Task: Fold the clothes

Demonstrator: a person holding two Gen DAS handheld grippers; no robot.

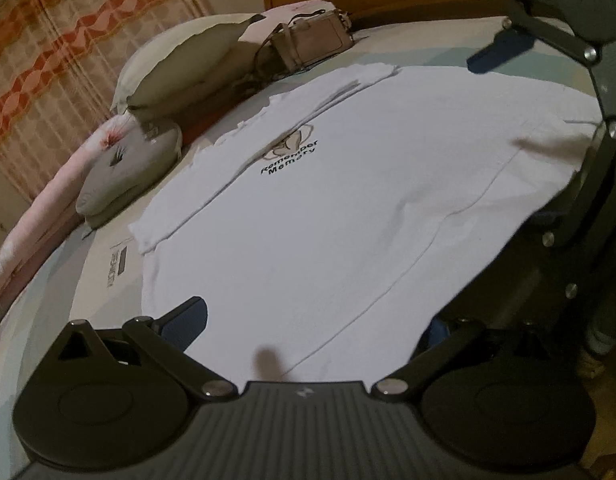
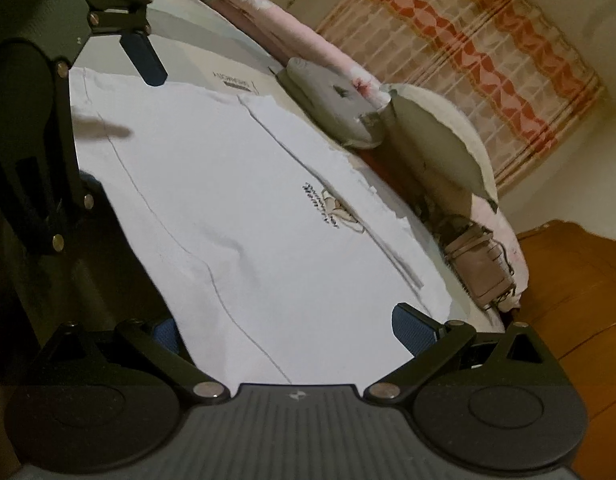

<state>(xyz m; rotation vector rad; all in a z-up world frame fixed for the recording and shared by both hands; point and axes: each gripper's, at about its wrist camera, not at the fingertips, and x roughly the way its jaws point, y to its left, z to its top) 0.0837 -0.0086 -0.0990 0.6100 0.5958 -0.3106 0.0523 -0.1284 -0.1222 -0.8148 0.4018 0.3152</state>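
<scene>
A white T-shirt point(image 1: 328, 208) with a "Remember Memory" print point(image 1: 289, 156) lies flat on the bed, its far side folded inward. In the left wrist view my left gripper point(image 1: 314, 326) stands open at the shirt's near edge. One pad rests over the cloth and the other sits at the cloth's edge, partly hidden under it. In the right wrist view my right gripper point(image 2: 287, 330) is open the same way at the near edge of the shirt point(image 2: 235, 200). Each view shows the other gripper further along the same edge, a blue pad point(image 1: 500, 54) point(image 2: 145, 62) above the fabric.
Two pillows point(image 1: 179, 64) and a grey cushion point(image 1: 127, 176) lie beyond the shirt, with a beige handbag point(image 1: 312, 42) and a pink floral blanket point(image 2: 291, 36). A patterned curtain point(image 2: 468, 56) hangs behind. Wooden furniture point(image 2: 572, 276) stands beside the bed.
</scene>
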